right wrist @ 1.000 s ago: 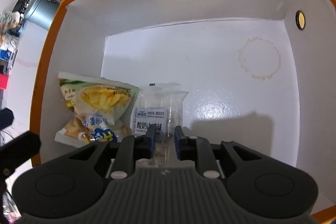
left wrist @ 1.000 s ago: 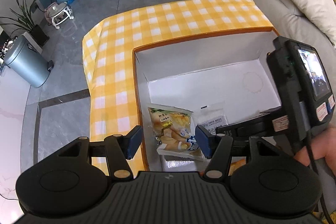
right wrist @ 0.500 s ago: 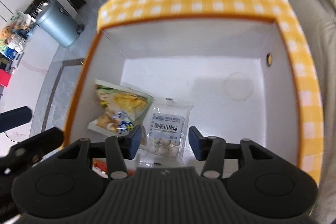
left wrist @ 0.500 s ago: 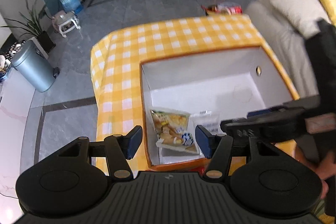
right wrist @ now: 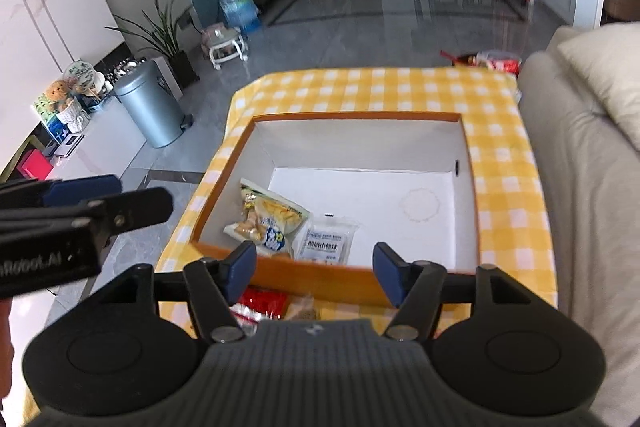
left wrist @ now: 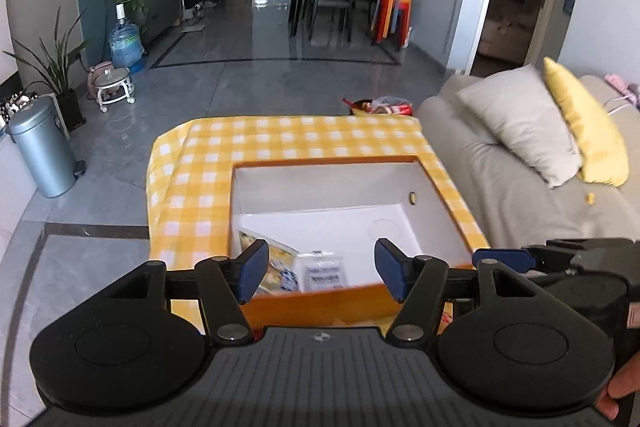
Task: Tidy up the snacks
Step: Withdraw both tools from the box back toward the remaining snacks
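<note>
An orange-rimmed white box [right wrist: 440,115] [left wrist: 320,159] sits on the yellow checked tablecloth [right wrist: 508,187]. Inside it at the near left lie a yellow chips bag [right wrist: 266,217] [left wrist: 276,263] and, to its right, a clear packet with a white label [right wrist: 330,241] [left wrist: 322,273]. My right gripper [right wrist: 314,269] is open and empty above the box's near edge. My left gripper [left wrist: 320,269] is open and empty, also above the near edge. A red packet [right wrist: 262,303] and a brownish one [right wrist: 304,309] lie on the cloth in front of the box.
A grey sofa [right wrist: 580,167] with cushions [left wrist: 516,123] runs along the right. A grey bin [right wrist: 148,107], plants and a water bottle [right wrist: 238,7] stand on the floor at left. More snack packets [left wrist: 384,105] lie beyond the table's far edge.
My right gripper let go of the clear packet in the box, opened, and rose up and back. My left gripper also pulled back and higher, staying open.
</note>
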`<move>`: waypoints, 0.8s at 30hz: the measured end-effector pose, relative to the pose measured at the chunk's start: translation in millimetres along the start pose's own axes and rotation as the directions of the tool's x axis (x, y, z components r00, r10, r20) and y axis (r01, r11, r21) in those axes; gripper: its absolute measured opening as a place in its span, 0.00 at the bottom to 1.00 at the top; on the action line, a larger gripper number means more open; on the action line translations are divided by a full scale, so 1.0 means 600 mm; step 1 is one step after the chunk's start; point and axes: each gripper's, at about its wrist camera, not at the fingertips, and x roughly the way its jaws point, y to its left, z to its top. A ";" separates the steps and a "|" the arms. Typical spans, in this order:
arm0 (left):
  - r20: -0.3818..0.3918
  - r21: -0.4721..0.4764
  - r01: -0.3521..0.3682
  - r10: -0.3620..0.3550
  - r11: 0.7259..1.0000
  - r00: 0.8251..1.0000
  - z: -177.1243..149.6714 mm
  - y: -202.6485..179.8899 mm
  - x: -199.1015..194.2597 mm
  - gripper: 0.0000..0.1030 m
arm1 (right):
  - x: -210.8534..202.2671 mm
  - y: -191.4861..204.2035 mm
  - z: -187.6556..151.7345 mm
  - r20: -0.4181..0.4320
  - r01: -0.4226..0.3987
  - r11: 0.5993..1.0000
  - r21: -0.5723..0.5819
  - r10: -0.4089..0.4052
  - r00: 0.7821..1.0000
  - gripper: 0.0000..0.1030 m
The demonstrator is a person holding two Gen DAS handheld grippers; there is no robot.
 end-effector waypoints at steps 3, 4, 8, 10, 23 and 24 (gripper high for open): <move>0.017 -0.017 0.013 -0.013 1.000 1.000 -0.034 -0.007 -0.015 0.70 | -0.028 0.007 -0.044 0.031 0.005 1.000 -0.025 -0.004 0.999 0.63; 0.019 -0.019 0.017 -0.017 1.000 1.000 -0.043 -0.010 -0.018 0.70 | -0.035 0.008 -0.059 0.038 0.002 0.999 -0.034 -0.001 0.999 0.63; 0.015 -0.015 0.033 -0.033 0.999 0.999 -0.083 -0.020 -0.028 0.70 | -0.056 0.018 -0.118 0.058 0.014 0.995 -0.098 -0.009 0.998 0.63; 0.002 -0.001 0.037 -0.037 0.999 0.999 -0.103 -0.026 -0.029 0.70 | -0.065 0.022 -0.147 0.068 0.028 0.990 -0.137 -0.019 0.998 0.63; -0.118 -0.045 0.090 -0.094 0.995 0.988 -0.188 -0.035 -0.011 0.70 | -0.075 -0.025 -0.272 0.052 0.115 0.987 -0.114 -0.110 0.993 0.63; -0.127 -0.045 0.090 -0.095 0.995 0.987 -0.190 -0.038 -0.007 0.70 | -0.074 -0.030 -0.272 0.050 0.122 0.988 -0.097 -0.118 0.992 0.63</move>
